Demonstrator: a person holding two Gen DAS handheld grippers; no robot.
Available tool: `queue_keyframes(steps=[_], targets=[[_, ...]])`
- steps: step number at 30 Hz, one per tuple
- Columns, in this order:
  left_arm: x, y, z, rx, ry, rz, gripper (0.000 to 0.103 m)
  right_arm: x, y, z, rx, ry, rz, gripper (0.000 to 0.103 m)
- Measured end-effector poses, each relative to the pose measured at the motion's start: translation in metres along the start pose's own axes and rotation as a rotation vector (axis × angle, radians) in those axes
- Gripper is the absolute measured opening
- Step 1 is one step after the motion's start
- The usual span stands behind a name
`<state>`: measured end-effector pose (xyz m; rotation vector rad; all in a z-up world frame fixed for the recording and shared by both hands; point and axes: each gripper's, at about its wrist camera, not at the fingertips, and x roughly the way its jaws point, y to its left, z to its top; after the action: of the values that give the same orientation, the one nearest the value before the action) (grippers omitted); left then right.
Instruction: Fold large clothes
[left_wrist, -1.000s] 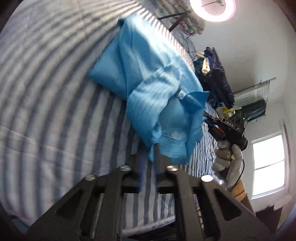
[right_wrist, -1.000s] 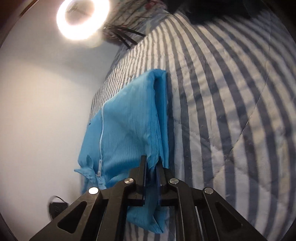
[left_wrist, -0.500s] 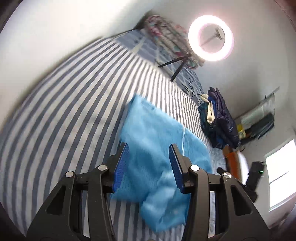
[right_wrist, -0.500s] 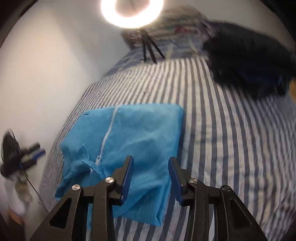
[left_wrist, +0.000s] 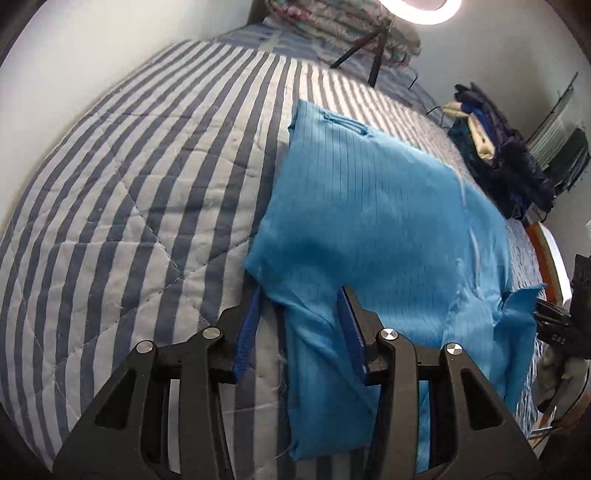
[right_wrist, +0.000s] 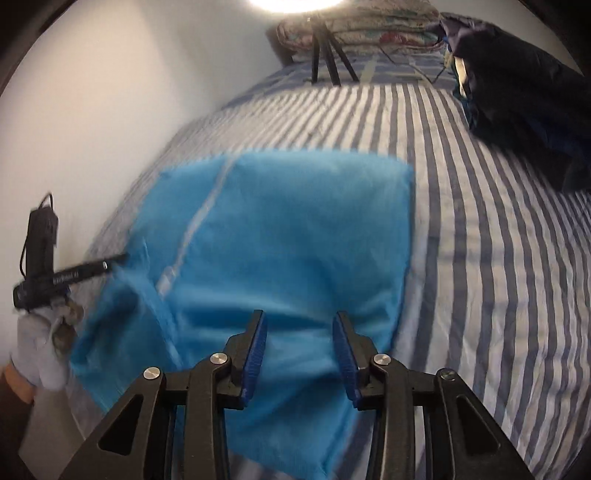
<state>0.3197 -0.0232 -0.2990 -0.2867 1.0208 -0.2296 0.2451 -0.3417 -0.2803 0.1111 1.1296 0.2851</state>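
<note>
While both jaws gape, the blue garment (left_wrist: 369, 229) lies folded near dark clothes (right_wrist: 524, 92).

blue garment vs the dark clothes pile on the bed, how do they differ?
The blue garment is bright blue, folded into a flat block with a white zipper line; the dark clothes pile is navy, bunched and unfolded. The garment lies right in front of both open grippers; the pile sits farther back at the bed's right side. Both rest on the striped quilt.
</note>
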Motion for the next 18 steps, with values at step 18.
queue_keyframes(steps=[18], targets=[[-0.003, -0.067, 0.101, 0.120, -0.064, -0.067, 0.045, -0.019, 0.021, 0.097, -0.029, -0.152, 0.027, 0.032]])
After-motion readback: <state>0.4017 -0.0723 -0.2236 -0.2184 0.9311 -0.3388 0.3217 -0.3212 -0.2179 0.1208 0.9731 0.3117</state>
